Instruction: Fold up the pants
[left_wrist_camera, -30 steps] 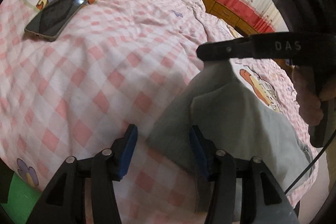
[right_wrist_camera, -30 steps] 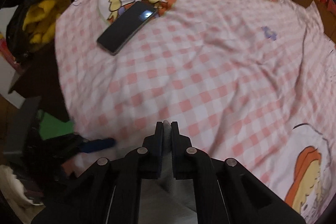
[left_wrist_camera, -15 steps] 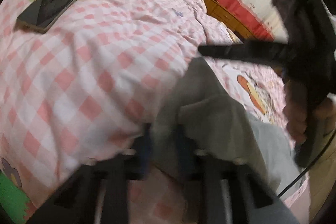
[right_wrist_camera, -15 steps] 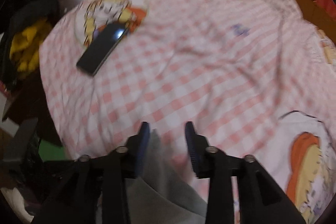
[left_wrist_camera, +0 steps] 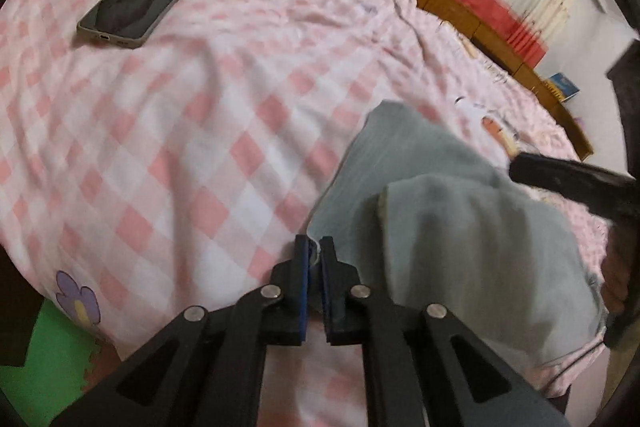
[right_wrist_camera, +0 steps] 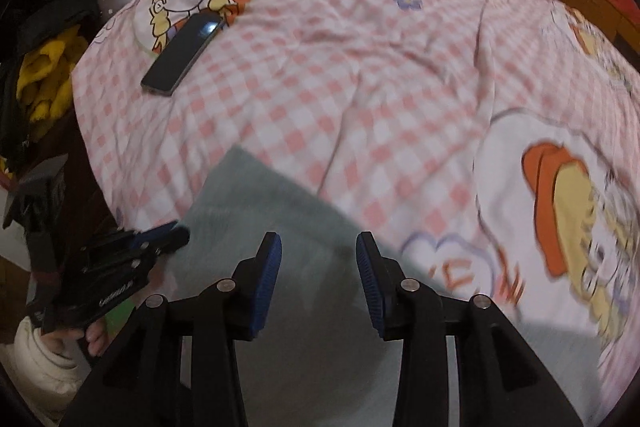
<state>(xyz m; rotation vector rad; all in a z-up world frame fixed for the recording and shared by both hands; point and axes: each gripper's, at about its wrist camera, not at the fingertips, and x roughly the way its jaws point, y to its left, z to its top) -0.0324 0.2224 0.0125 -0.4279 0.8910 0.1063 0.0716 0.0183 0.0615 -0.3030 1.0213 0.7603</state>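
Note:
The grey pants (left_wrist_camera: 452, 227) lie partly folded on the pink checked bedspread (left_wrist_camera: 200, 131), near the bed's front edge. My left gripper (left_wrist_camera: 314, 247) is shut on the near left edge of the pants. My right gripper (right_wrist_camera: 318, 251) is open and empty, held just above the grey pants (right_wrist_camera: 276, 211). The left gripper (right_wrist_camera: 160, 239) shows at the left of the right wrist view, at the pants' edge. The right gripper's body (left_wrist_camera: 576, 183) shows at the right of the left wrist view.
A dark phone (left_wrist_camera: 136, 7) lies on the bedspread at the far left, also seen in the right wrist view (right_wrist_camera: 182, 53). Yellow and black clothes (right_wrist_camera: 40, 75) hang left of the bed. Wooden furniture (left_wrist_camera: 472, 15) and red-trimmed curtains stand behind.
My left gripper closed on the edge of the pants. My right gripper let go of the fabric, opened and drew back; the pants now lie lower on the bed.

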